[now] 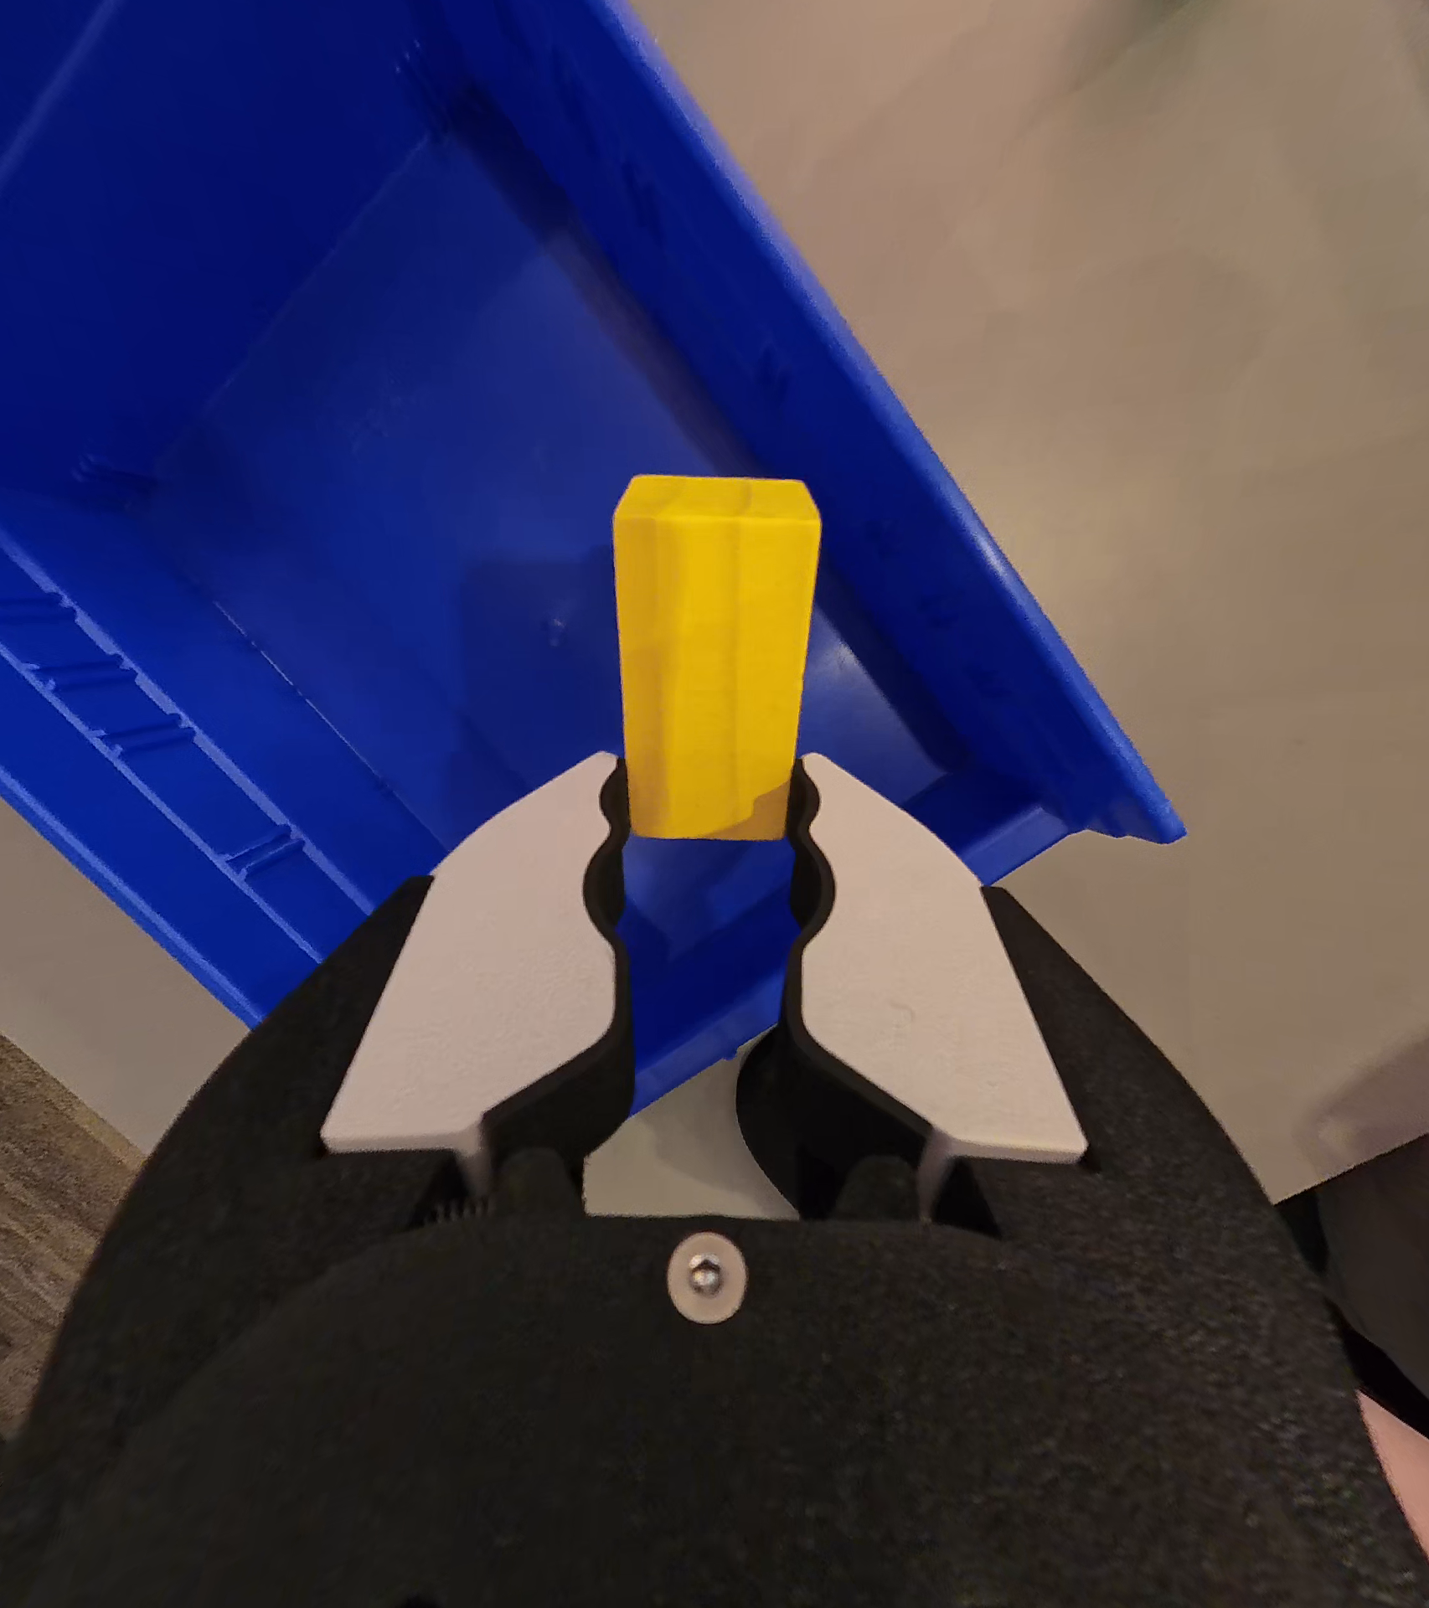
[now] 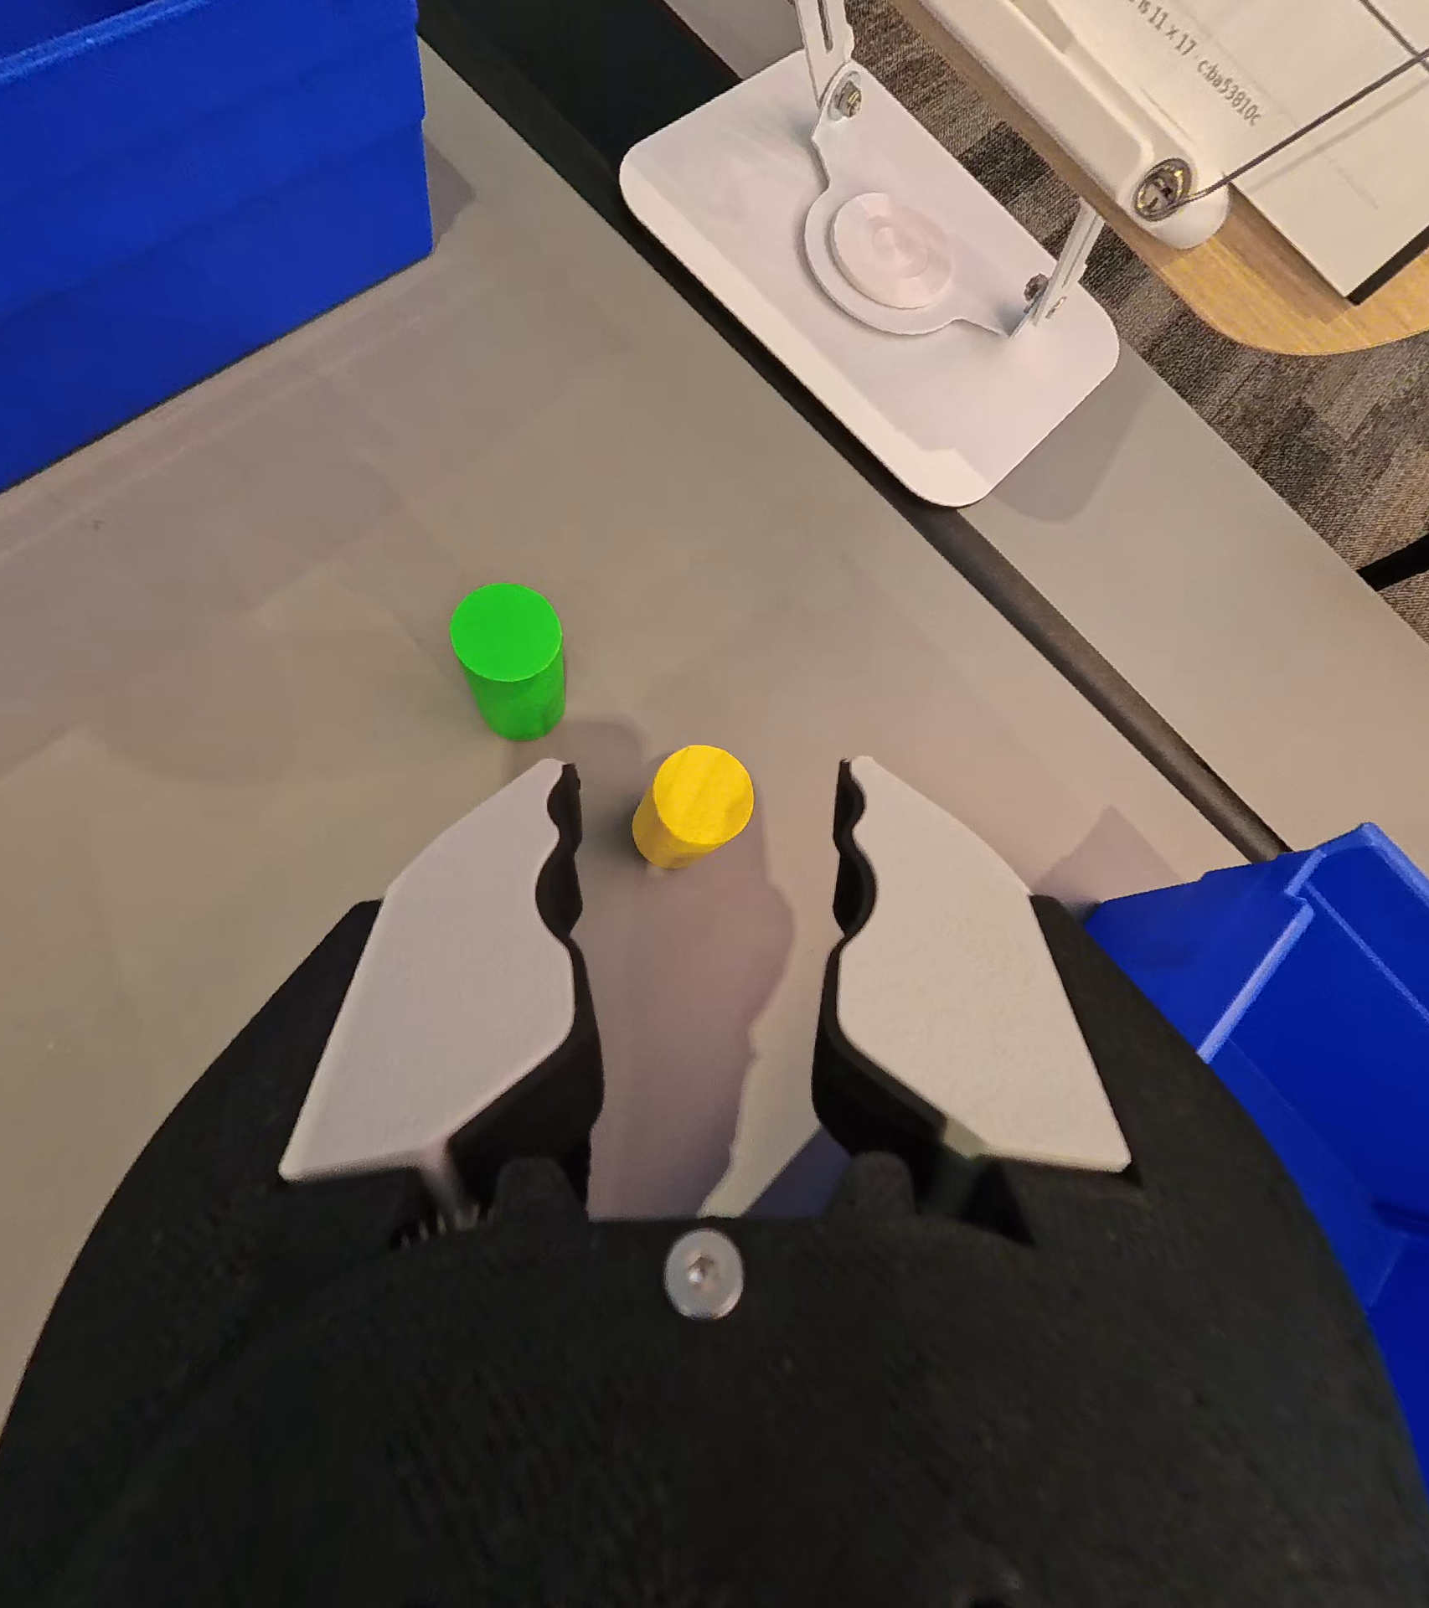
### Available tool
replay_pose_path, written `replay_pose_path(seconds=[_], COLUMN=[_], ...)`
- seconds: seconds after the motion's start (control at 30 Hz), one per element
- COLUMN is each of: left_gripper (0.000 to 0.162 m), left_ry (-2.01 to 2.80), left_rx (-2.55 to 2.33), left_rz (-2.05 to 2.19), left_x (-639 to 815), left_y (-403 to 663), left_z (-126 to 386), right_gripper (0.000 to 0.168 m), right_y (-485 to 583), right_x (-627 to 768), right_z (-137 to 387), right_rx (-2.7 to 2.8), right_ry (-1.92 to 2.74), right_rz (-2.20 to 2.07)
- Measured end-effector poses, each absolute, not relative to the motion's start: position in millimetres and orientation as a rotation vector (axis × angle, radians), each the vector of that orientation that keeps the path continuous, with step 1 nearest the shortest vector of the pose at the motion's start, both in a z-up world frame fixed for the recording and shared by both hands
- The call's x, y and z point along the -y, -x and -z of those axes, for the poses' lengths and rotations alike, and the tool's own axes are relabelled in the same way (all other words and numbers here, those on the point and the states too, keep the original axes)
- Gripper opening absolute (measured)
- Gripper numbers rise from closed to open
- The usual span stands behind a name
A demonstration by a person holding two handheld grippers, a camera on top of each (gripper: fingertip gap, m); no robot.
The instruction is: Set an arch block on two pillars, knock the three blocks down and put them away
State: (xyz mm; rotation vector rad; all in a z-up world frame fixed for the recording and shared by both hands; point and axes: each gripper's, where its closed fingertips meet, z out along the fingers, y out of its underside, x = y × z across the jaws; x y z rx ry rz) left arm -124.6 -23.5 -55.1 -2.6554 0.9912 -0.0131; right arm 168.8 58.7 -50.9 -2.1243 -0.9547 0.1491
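Setting: most likely an office or lab workspace, though only a narrow slice of the room shows. Evidence: a smooth grey table (image 2: 519, 452) with a dark edge band; patterned grey-brown carpet tile flooring (image 2: 1346, 418) beyond the table edge; a white metal stand base (image 2: 955, 409) with a jointed arm, standing on the table corner; a white printed sheet (image 2: 1303, 130) lying on a rounded light-wood surface (image 2: 1303, 322); blue plastic storage bins (image 2: 171, 217) of the stackable parts type, one at the far left of the table and another at the right edge. Furnishings are plain and utilitarian throughout.
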Motion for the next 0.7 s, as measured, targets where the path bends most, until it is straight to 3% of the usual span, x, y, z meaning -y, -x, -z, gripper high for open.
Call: replay_pose_path(seconds=[0.7], left_gripper=[0.035], left_ry=[2.509], left_rx=[-1.178], left_rz=[0.096], left_x=[30.2], left_y=[74.1], left_z=[46.4], right_gripper=[0.057], right_y=[-167.1], right_x=[-55.9], right_z=[51.9], right_rx=[0.995], right_ry=[2.116], right_rz=[-0.125])
